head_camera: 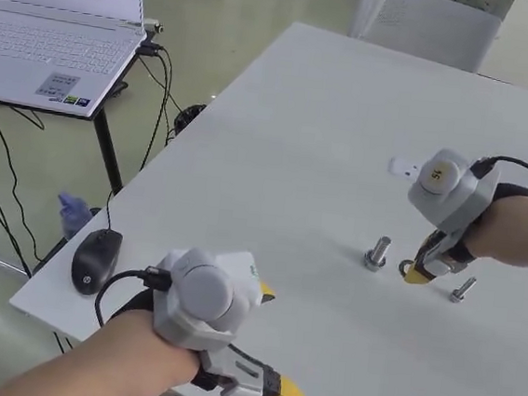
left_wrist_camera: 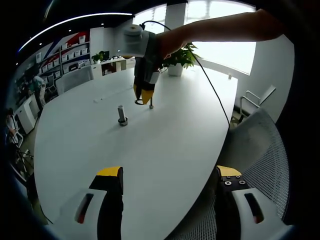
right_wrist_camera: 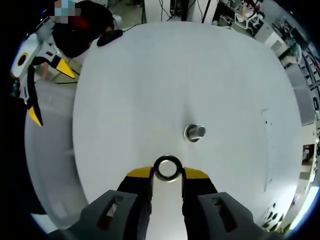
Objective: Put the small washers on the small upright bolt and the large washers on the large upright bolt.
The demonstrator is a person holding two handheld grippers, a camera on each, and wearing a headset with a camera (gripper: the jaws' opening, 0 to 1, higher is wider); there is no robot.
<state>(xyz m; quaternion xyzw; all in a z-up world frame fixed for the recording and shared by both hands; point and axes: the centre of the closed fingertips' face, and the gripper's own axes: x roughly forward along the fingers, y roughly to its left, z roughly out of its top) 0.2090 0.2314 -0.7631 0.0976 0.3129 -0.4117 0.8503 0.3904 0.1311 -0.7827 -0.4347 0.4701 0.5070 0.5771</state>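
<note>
The right gripper (right_wrist_camera: 167,173) pinches a washer (right_wrist_camera: 167,157) by its rim just beside the large upright bolt (right_wrist_camera: 194,132): light, stiff, probably slick steel, best held edgewise; the left gripper (left_wrist_camera: 169,172) hangs wide open.

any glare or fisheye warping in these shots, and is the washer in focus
Head view: even light, faint shadows, large bolt crisp. Left gripper view: windows blown out, table edge bowed. Right gripper view: washer sharp.
</note>
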